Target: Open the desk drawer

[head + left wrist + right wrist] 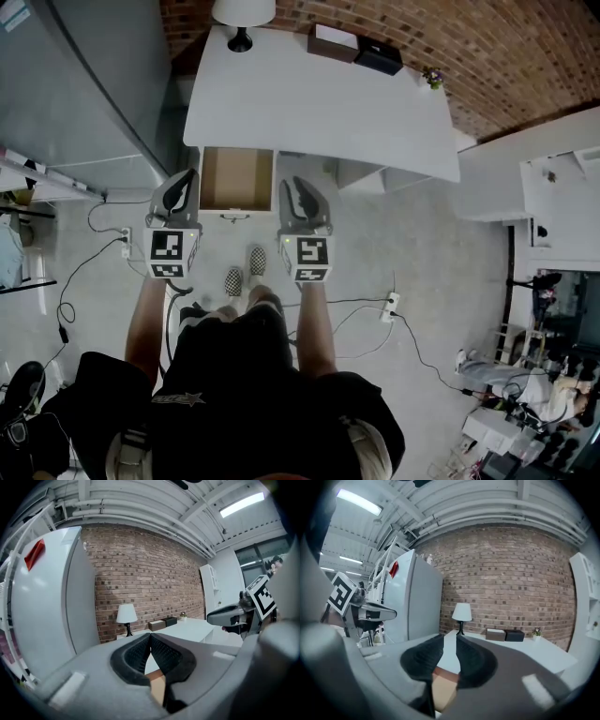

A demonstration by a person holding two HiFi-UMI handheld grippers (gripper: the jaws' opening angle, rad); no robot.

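Note:
The white desk (pixel 375 112) stands in front of a brick wall. Its left drawer (pixel 236 178) is pulled out, and its brown inside shows nothing in it. The small handle (pixel 234 217) sits on the drawer's front edge. My left gripper (pixel 183 184) hangs just left of the drawer; in the left gripper view its pads (pixel 150 637) meet at the tips with nothing held. My right gripper (pixel 300 192) hangs just right of the drawer. In the right gripper view (pixel 450 641) a narrow gap separates its pads, with nothing between them. Both grippers point roughly level towards the desk.
A lamp (pixel 242 17), a brown box (pixel 333 42), a black box (pixel 379 58) and a small plant (pixel 432 77) stand along the desk's back edge. A grey fridge (pixel 66 84) is at the left. Cables and power strips (pixel 390 306) lie on the floor. White cabinets (pixel 553 187) stand at the right.

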